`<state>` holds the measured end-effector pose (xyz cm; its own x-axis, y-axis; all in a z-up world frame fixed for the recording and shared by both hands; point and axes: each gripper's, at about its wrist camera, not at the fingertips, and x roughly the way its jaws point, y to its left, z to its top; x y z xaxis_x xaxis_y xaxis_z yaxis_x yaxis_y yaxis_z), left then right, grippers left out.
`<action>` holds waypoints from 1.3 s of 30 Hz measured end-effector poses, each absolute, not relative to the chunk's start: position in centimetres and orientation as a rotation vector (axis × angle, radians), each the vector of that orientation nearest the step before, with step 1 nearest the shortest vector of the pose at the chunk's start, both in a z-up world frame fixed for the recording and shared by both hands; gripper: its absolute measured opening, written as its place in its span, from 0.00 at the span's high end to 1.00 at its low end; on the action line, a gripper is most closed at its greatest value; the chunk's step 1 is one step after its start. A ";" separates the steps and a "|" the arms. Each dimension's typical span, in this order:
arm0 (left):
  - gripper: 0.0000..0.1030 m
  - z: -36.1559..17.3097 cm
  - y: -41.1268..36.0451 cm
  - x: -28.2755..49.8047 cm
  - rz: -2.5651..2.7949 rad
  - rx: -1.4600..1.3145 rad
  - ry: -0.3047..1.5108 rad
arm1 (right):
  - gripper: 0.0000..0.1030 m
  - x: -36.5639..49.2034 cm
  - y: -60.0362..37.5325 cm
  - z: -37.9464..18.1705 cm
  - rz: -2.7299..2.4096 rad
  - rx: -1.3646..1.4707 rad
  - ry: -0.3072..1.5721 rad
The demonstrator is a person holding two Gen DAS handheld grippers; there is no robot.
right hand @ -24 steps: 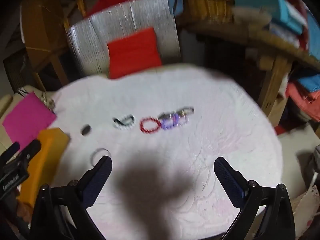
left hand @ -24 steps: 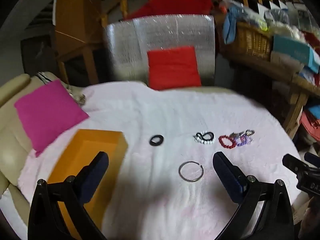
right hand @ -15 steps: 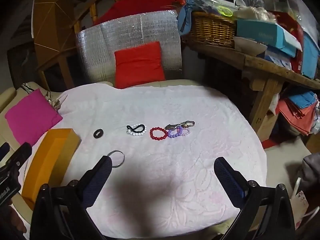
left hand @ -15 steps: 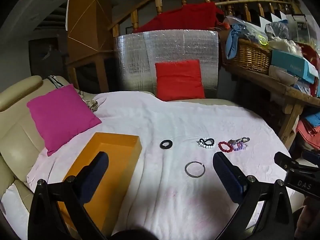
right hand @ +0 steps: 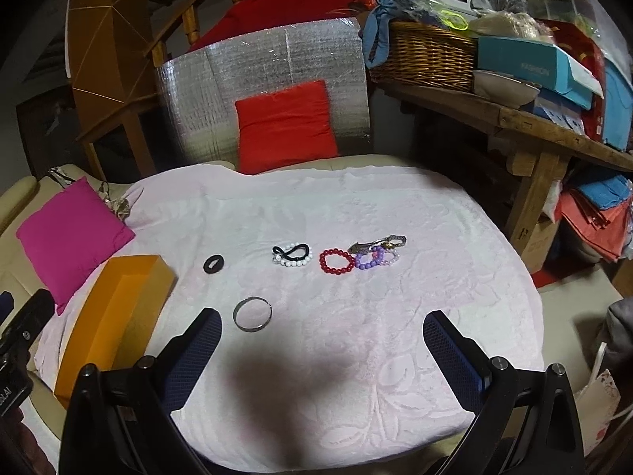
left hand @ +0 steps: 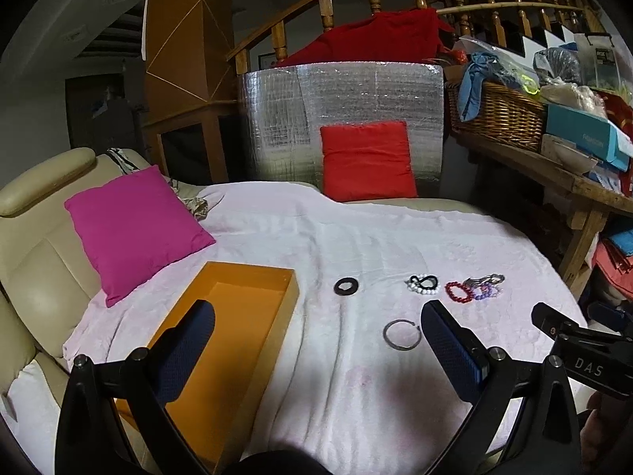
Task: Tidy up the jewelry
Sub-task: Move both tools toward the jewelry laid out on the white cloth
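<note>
Jewelry lies on a pale pink blanket (right hand: 356, 316): a metal bangle (right hand: 252, 313) (left hand: 401, 335), a black ring (right hand: 213, 263) (left hand: 346, 285), a white bead bracelet with a black band (right hand: 292, 255) (left hand: 423, 284), a red bead bracelet (right hand: 336, 261) (left hand: 459, 292), a purple bead bracelet (right hand: 370, 258) and a silver piece (right hand: 379, 243). An open orange box (left hand: 237, 328) (right hand: 114, 316) sits at the left. My left gripper (left hand: 316, 348) hangs open over the box edge and blanket. My right gripper (right hand: 320, 350) is open above the near blanket. Both hold nothing.
A pink cushion (left hand: 134, 229) leans on the cream sofa (left hand: 35, 237) at the left. A red cushion (left hand: 368, 160) rests against a silver foil panel (left hand: 340, 114) at the back. A wooden bench (right hand: 534, 126) with a wicker basket (right hand: 427, 55) and boxes stands right.
Both views were blurred at first and have settled and sharpened. The scene has slid a little in each, so the hands shifted slightly; the jewelry and box lie as before.
</note>
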<state>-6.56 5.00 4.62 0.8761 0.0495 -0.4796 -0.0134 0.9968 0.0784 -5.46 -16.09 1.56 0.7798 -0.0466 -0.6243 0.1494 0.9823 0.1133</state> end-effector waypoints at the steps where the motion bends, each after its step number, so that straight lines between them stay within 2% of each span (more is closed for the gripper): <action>1: 0.00 4.6 5.1 -6.6 0.043 0.077 0.496 | 0.00 -5.4 -15.9 1.6 -0.106 0.159 0.669; 8: 0.00 4.6 5.8 -5.6 0.070 0.034 0.558 | 0.00 -6.0 -15.8 2.1 -0.110 0.175 0.622; 14: 0.00 4.3 5.2 -6.5 0.100 0.106 0.487 | 0.00 -5.9 -15.6 2.1 -0.123 0.149 0.619; 39: 0.00 3.1 6.1 -5.0 0.120 0.076 0.523 | 0.00 -3.0 -14.3 1.5 -0.096 0.114 0.648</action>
<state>-4.97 6.14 3.11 0.8595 0.1337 -0.4933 -0.0950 0.9902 0.1028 -3.00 -14.26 1.49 0.7932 -0.0541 -0.6065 0.1250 0.9893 0.0754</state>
